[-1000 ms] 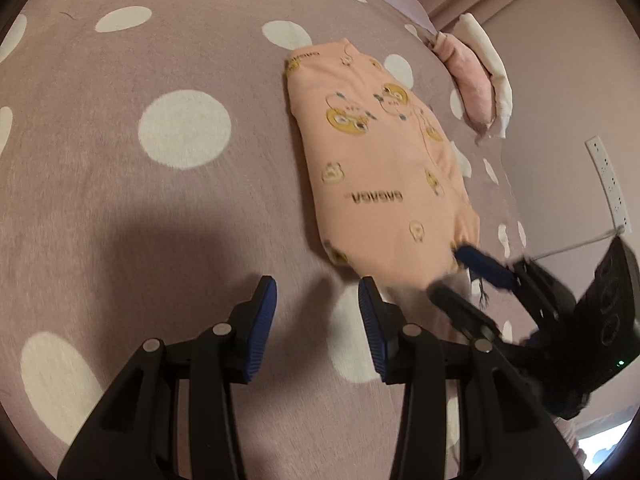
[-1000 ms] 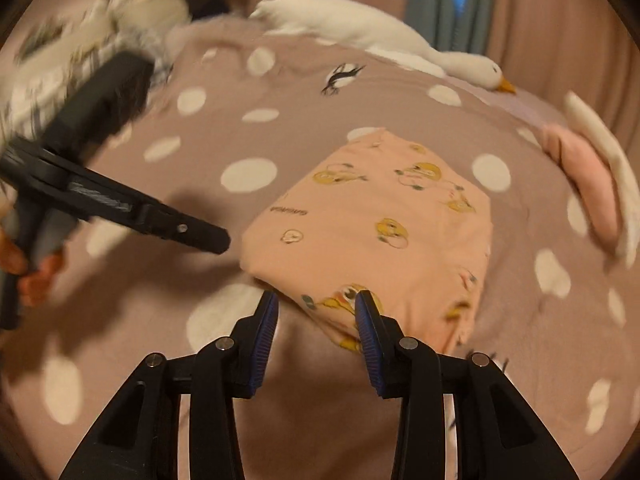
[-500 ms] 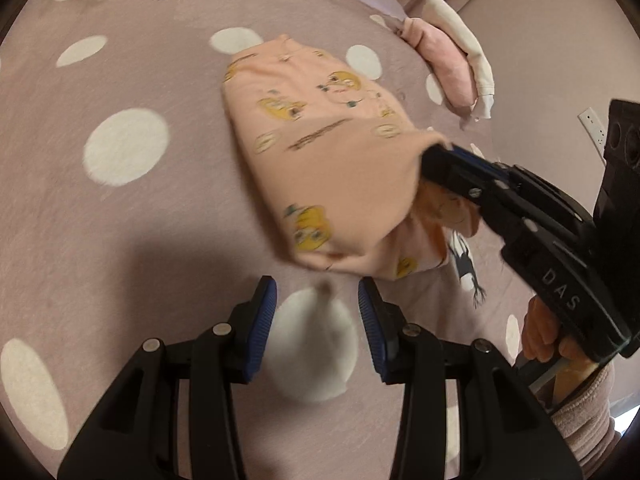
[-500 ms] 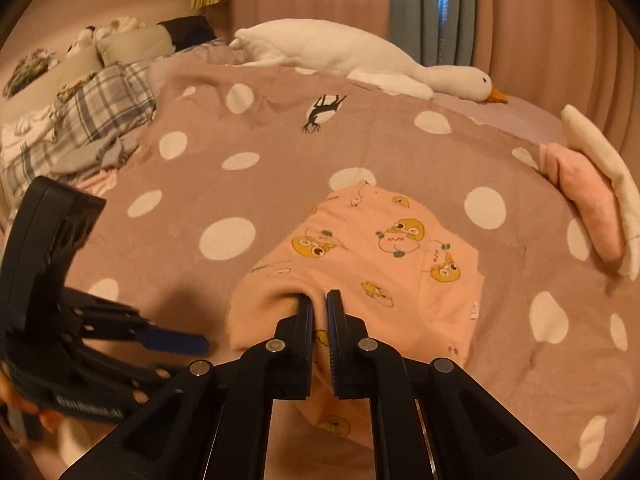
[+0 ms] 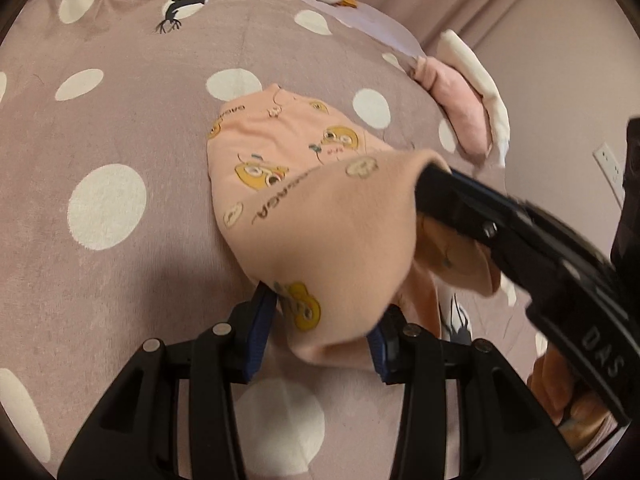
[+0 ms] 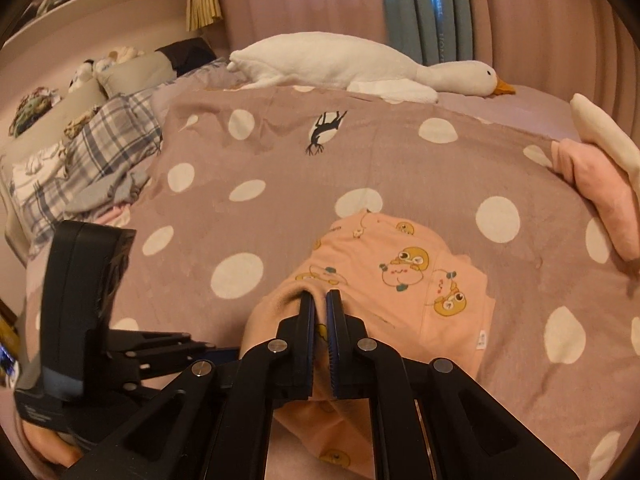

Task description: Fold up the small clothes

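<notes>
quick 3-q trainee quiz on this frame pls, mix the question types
1. True or false: the right gripper is shut on the peach garment.
2. Multiple choice: what lies at the far edge of the polka-dot blanket? A) a plush goose B) a laundry basket C) a laptop
3. Short answer: the left gripper has a fold of the garment between its open jaws. Do its pads press on the cloth?

Key:
1. True. Its jaws pinch a raised fold of the cloth.
2. A. The white plush goose lies along the far edge.
3. No. The jaws stand apart, and the fold only hangs between them.
</notes>
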`<move>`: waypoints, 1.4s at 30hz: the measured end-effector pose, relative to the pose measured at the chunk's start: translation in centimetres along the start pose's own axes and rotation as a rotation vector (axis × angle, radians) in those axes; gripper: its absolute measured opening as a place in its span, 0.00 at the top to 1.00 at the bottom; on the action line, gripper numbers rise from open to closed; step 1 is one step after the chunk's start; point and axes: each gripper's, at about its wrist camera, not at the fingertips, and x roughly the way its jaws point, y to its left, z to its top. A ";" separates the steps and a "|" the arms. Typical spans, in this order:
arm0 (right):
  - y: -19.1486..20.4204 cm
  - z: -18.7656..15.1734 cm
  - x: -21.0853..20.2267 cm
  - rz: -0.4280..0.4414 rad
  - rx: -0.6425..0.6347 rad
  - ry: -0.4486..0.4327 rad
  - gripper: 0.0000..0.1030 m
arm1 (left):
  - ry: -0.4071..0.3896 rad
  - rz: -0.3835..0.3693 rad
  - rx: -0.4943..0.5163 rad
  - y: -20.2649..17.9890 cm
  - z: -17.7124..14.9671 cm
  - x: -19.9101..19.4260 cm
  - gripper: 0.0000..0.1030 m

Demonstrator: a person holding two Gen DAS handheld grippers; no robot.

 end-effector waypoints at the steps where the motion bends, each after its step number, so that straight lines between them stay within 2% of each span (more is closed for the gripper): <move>1: 0.0 0.0 0.0 0.006 0.003 -0.001 0.93 | -0.010 0.015 0.002 0.1 0.1 0.1 0.59; 3: -0.1 0.1 0.0 0.010 0.007 -0.002 0.93 | -0.008 0.070 0.010 0.3 0.4 0.4 0.60; 5: -0.1 0.1 0.0 0.014 0.007 -0.004 0.94 | 0.005 0.117 0.017 0.9 0.5 0.3 0.69; 12: 0.5 -0.1 -1.0 0.052 -0.004 -0.001 0.94 | 0.053 0.288 0.204 1.2 -0.3 -0.8 0.73; 15: -0.6 -0.8 -1.4 0.091 0.078 0.031 0.94 | 0.116 0.252 0.180 3.2 -0.6 -1.2 0.72; 18: -3.1 -2.2 -2.6 0.085 0.187 0.013 0.94 | 0.115 0.237 0.158 4.2 -0.7 -1.6 0.69; 19: -4.5 -3.0 -3.0 0.097 0.266 0.010 0.94 | 0.115 0.233 0.150 4.3 -0.7 -1.6 0.69; 22: -6.9 -5.3 -2.7 0.106 0.409 0.062 0.92 | 0.101 0.240 0.166 3.5 -1.1 -2.1 0.69; 25: -7.5 -7.5 -2.4 0.162 0.489 0.093 0.83 | 0.095 0.252 0.191 3.1 -1.2 -2.0 0.69; 27: -7.5 -8.4 -2.0 0.190 0.526 0.103 0.68 | 0.099 0.250 0.188 3.2 -1.3 -2.0 0.69; 28: -7.6 -8.6 -1.8 0.191 0.540 0.104 0.66 | 0.100 0.248 0.186 3.4 -1.2 -2.0 0.69; 34: -8.6 -7.9 0.7 0.229 0.644 0.093 0.66 | 0.104 0.246 0.182 3.5 -1.1 -1.9 0.69; 37: -9.5 -7.9 2.6 0.224 0.722 0.126 0.66 | 0.110 0.240 0.175 3.7 -1.0 -1.7 0.68; 39: -10.4 -8.7 3.6 0.285 0.818 0.135 0.66 | 0.115 0.238 0.171 3.9 -1.0 -1.6 0.67; 40: -10.4 -8.7 3.6 0.285 0.818 0.135 0.66 | 0.118 0.237 0.169 4.0 -1.0 -1.5 0.67; 42: -10.9 -9.1 4.0 0.339 0.854 0.118 0.67 | 0.121 0.234 0.162 4.2 -0.9 -1.4 0.65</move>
